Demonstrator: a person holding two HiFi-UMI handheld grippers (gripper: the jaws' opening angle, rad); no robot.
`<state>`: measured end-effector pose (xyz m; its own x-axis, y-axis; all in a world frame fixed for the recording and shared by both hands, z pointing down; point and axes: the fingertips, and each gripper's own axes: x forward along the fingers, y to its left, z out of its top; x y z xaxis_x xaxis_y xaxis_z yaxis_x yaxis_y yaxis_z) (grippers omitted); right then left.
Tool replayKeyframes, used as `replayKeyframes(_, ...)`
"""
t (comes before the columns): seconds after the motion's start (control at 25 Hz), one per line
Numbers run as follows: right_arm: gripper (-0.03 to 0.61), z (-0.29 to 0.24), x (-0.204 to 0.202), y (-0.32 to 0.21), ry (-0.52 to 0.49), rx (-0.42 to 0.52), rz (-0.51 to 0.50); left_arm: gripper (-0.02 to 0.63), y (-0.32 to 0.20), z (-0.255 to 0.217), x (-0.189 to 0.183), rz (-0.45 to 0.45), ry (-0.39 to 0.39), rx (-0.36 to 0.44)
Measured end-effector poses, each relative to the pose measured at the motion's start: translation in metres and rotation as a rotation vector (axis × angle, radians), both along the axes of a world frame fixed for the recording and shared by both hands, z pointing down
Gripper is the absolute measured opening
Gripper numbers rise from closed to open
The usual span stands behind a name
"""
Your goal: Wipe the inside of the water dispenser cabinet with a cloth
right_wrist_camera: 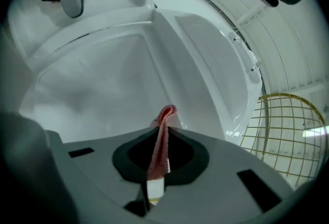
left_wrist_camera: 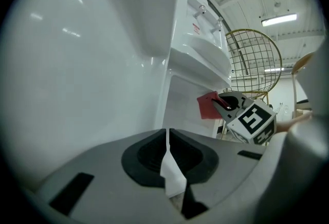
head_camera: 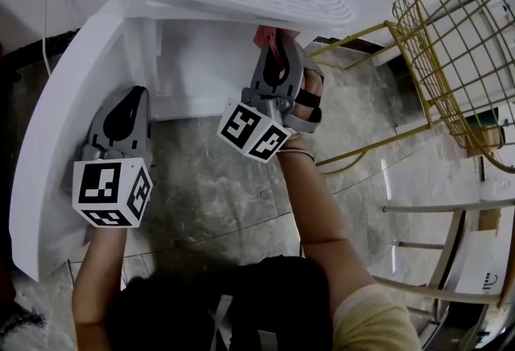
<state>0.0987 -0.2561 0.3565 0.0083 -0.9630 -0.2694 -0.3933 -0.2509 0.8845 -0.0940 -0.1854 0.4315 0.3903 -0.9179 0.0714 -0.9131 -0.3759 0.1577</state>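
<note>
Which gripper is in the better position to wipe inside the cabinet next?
Probably the right. The right gripper is shut on the red cloth at the cabinet opening, while the left gripper is clamped on the open door.

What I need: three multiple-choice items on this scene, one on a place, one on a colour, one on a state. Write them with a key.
1. Where is the red cloth?
A. In the right gripper
B. In a bucket
C. On a hook

2. What colour is the wire chair?
A. Blue
B. Gold
C. Black

3. How is the cabinet door?
A. Shut
B. Taken off
C. Swung open

Key: 1 A, the right gripper view shows its jaws shut on the cloth. 2 B, its wires are gold. 3 C, the left gripper clamps the door's edge, and the cabinet interior shows.
</note>
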Motion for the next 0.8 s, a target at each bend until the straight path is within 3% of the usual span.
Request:
replayKeyframes(0.2, 0.026, 0.020, 0.015, -0.014, 0.020, -0.081, 0.080, 0.029, -0.001, 0.007, 0.006, 0.015, 0.010, -0.016)
replayKeyframes(0.8, 0.026, 0.086, 0.009, -0.023, 0.034, -0.276, 0.056, 0.029, -0.001, 0.028, 0.008, 0.034, -0.005, -0.110)
